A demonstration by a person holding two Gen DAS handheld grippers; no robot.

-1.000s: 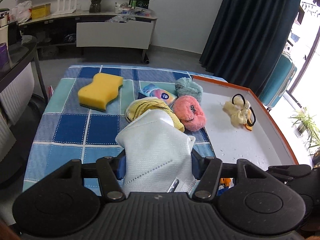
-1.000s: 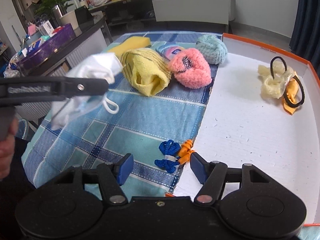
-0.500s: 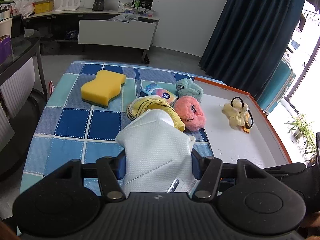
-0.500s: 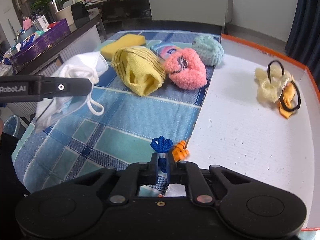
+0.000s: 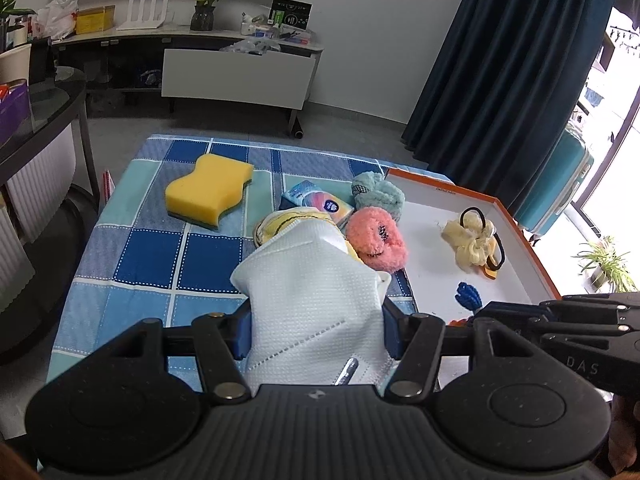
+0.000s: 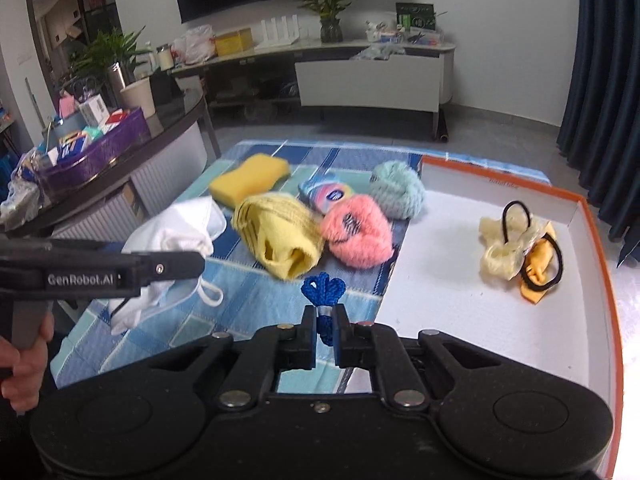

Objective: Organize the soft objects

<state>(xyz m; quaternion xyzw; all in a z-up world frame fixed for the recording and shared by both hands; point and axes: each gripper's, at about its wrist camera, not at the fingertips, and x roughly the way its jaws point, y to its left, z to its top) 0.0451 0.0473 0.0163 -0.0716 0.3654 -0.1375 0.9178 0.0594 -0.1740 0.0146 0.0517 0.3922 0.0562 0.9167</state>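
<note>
Your left gripper (image 5: pixel 316 330) was clamped on the white face mask (image 5: pixel 310 300), its blue pads pressed into both sides of the folded fabric, and it held the mask in the air above the near part of the blue checked tablecloth (image 5: pixel 152 256). In the right wrist view the same mask (image 6: pixel 176 236) hung from that gripper at the left, an ear loop dangling beneath it.

Your right gripper (image 6: pixel 323 330) had its fingers together on the blue cord bow (image 6: pixel 320 292), which stuck up from between the pads, lifted clear of the cloth near the tray's left edge. A bit of orange showed just beside the right gripper in the left wrist view; what it was could not be told.

The white tray with the orange rim (image 6: pixel 596 248) lay along the right side of the tablecloth. In its far right part sat a cream scrunchie (image 6: pixel 500 244) with black hair ties and an orange piece touching it.

On the cloth, just left of the tray, lay the pink fluffy item (image 6: pixel 356 236) and the teal fluffy item (image 6: pixel 398 188) behind it, with the yellow cloth (image 6: pixel 280 236), a tissue pack (image 6: pixel 326 194) and the yellow sponge (image 6: pixel 250 180) toward the far left.
</note>
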